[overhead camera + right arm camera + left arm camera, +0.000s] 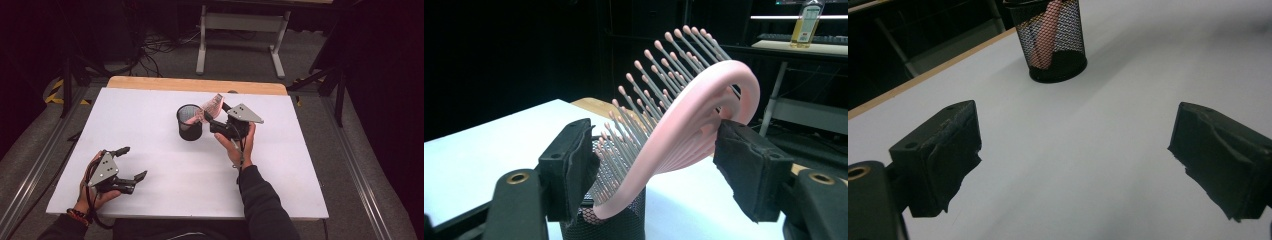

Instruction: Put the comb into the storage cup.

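A white table (165, 180) with a bare wooden strip along its 12 o'clock edge is carrying a black mesh cup (189, 122) that is standing upright just toward 12 o'clock from the centre.

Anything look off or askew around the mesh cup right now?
Yes. The pink hairbrush stands handle-down in the black mesh cup but leans steeply over its rim, head sticking well out. The right gripper brackets the brush head with its jaws apart. Nothing is spilled.
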Demonstrator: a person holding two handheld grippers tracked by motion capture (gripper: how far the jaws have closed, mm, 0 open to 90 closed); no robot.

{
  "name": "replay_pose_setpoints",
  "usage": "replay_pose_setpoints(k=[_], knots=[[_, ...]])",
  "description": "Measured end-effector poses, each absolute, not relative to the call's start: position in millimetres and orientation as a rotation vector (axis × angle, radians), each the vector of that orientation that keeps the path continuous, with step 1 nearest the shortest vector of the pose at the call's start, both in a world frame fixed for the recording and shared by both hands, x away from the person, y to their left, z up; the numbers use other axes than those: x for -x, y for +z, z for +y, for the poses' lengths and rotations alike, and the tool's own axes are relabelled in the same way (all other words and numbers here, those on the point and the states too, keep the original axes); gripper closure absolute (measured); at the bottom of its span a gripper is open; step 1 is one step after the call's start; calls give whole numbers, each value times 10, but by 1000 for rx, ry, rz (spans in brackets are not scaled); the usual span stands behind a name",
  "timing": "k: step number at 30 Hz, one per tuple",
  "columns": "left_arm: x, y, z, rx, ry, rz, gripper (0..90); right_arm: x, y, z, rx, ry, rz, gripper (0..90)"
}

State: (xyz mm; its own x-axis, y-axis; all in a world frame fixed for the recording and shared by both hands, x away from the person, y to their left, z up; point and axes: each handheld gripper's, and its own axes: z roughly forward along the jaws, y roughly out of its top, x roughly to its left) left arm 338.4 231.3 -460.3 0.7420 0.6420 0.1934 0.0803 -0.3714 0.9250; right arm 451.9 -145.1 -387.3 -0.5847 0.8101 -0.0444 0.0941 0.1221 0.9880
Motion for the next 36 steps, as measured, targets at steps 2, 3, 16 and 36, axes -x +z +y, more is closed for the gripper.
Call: replay_pose_setpoints(k=[2, 3, 16, 36], knots=[[-3386, -4604, 2313, -1880, 664, 557, 73, -4508, -3864, -1455, -856, 1497, 1802, 321], [-3387, -4604, 2313, -1880, 662, 558, 73, -4504, -3860, -1458, -851, 1490, 1807, 319], [-3383, -4596, 2322, -1873, 676, 564, 73, -4431, -3773, -1482, -788, 1449, 1831, 309], [-3379, -4589, 2331, -1868, 682, 564, 73, -4351, -3672, -1518, -741, 1421, 1811, 290]])
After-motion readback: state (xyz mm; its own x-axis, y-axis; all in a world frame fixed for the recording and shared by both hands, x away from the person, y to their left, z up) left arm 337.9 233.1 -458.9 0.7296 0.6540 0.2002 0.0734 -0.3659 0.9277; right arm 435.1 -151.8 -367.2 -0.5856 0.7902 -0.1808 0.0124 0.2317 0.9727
